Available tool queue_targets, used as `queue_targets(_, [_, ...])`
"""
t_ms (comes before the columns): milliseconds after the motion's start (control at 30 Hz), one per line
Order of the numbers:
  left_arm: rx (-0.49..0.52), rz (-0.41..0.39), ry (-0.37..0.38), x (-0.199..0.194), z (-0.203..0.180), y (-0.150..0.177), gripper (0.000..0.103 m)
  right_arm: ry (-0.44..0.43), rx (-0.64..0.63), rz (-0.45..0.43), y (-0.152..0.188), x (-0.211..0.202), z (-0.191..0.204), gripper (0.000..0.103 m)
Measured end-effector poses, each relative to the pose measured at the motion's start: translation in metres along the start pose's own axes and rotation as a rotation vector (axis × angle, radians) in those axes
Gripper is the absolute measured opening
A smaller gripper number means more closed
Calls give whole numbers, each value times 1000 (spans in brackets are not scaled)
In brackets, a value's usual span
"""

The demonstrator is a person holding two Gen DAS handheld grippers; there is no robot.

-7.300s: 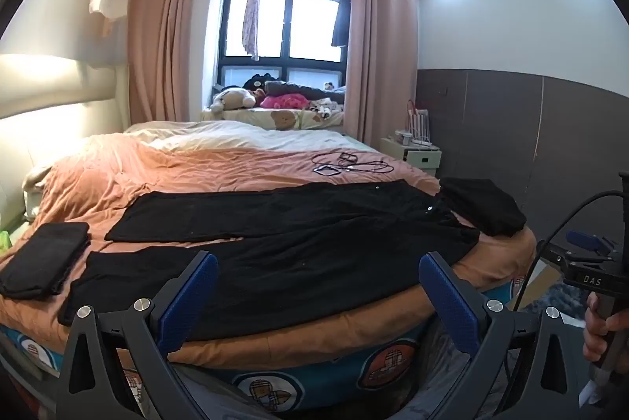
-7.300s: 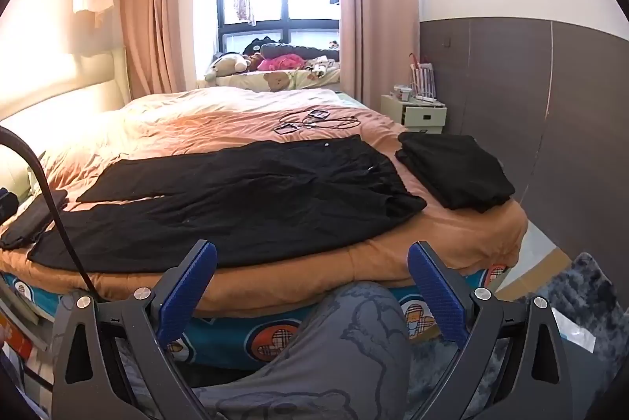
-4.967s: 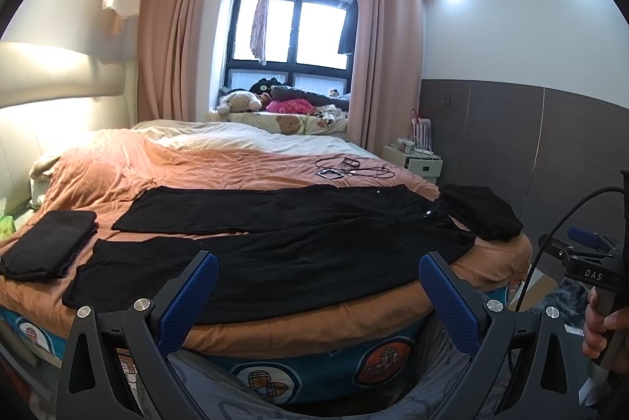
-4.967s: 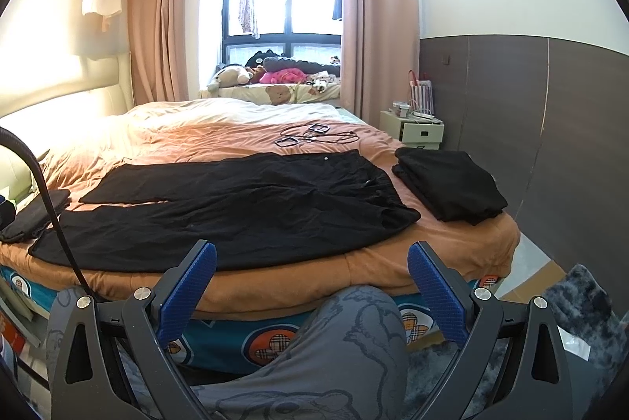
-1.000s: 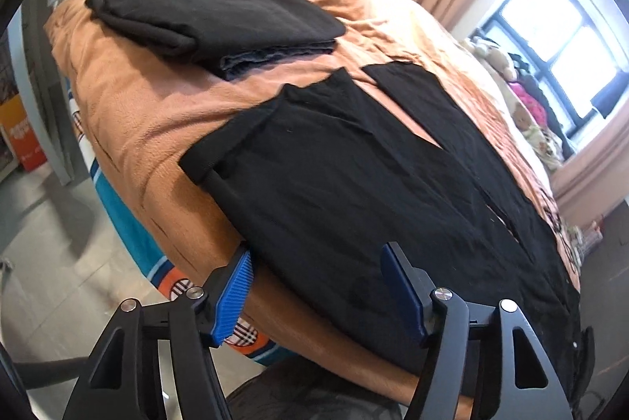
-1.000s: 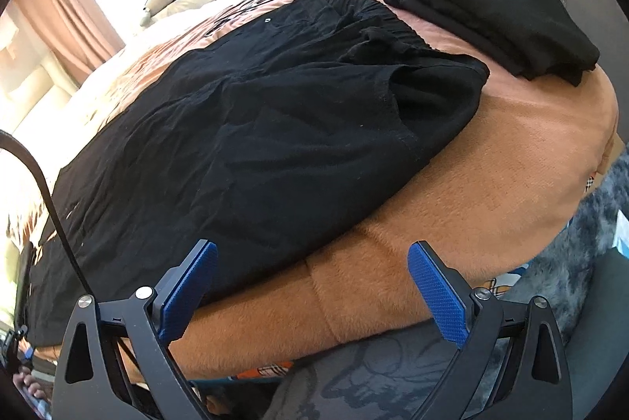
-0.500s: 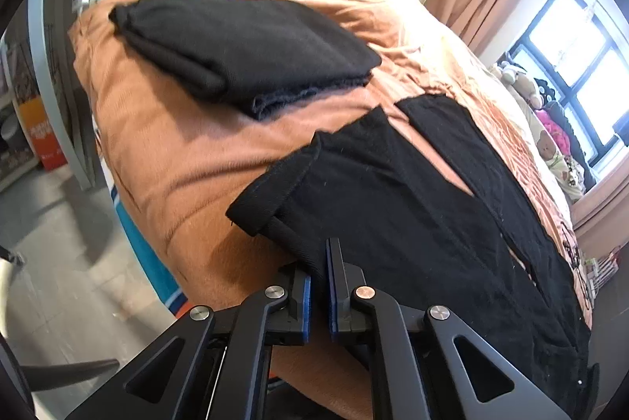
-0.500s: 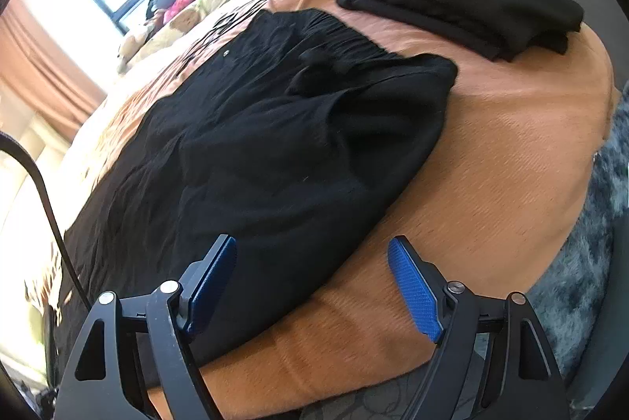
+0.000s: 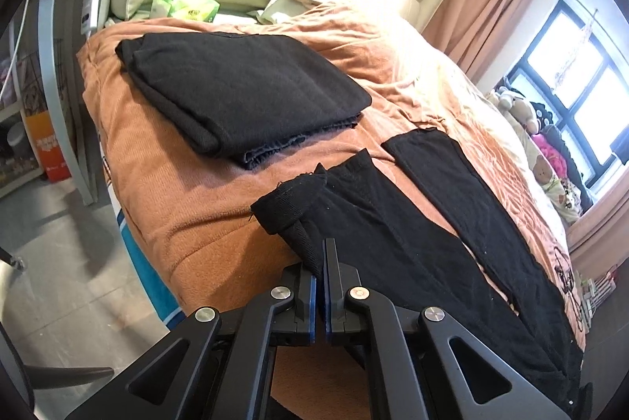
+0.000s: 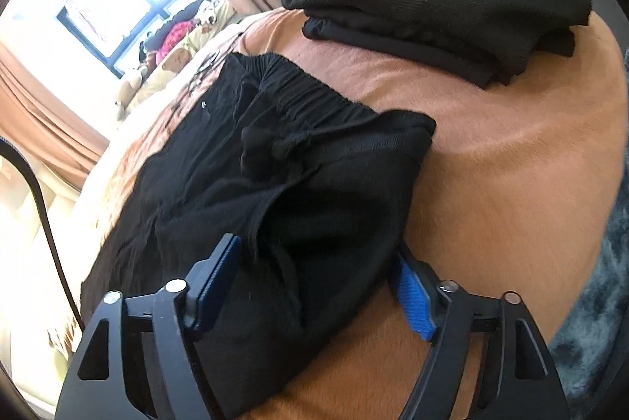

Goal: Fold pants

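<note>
left claw [image 9: 319,286] just clamped on pants [image 9: 412,243] hem at bed [image 9: 188,223] corner | right claw [image 10: 314,286] closing around waist edge, not pinching yet | fold lift nearly ready

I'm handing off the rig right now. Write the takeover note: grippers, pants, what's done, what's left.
Left gripper: shut on the near leg's hem, corner lifted off the bed.
Right gripper: jaws closing around the waist side of the pants, pads not yet pressing.
Folded black piles lie at both ends of the bed.
Done: hem gripped.
Left: finish the waist grip, then every fold.
</note>
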State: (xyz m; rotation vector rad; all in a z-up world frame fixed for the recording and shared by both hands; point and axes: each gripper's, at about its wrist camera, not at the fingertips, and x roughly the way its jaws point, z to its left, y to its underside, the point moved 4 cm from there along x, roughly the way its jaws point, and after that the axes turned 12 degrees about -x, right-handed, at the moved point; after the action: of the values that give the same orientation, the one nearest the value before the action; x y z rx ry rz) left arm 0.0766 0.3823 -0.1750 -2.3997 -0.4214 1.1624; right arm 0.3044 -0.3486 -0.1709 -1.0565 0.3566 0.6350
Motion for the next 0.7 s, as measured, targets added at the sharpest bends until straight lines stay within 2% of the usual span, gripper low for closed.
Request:
queue_targets(100, [-2, -6, -8, -1, -1, 1, 2, -39, 21, 0, -5, 7, -4, 52])
queue_targets(167, [-1, -15, -6, -4, -3, 0, 2, -69, 26, -11, -8, 6, -7, 35])
queue_targets(233, [-1, -21, 0, -6, -6, -1, 2, -89, 24, -26, -11, 1, -8, 25])
queue_targets(467, [4, -26, 9, -5, -14, -4, 2, -202, 64, -94, -17, -14, -16, 21])
queue_targets(567, [4, -29, 14, -5, -17, -6, 2, -234, 60, -88, -20, -9, -15, 7])
queue_targets(700, [17, -51, 37, -11, -30, -12, 2, -241, 62, -121, -35, -10, -14, 3])
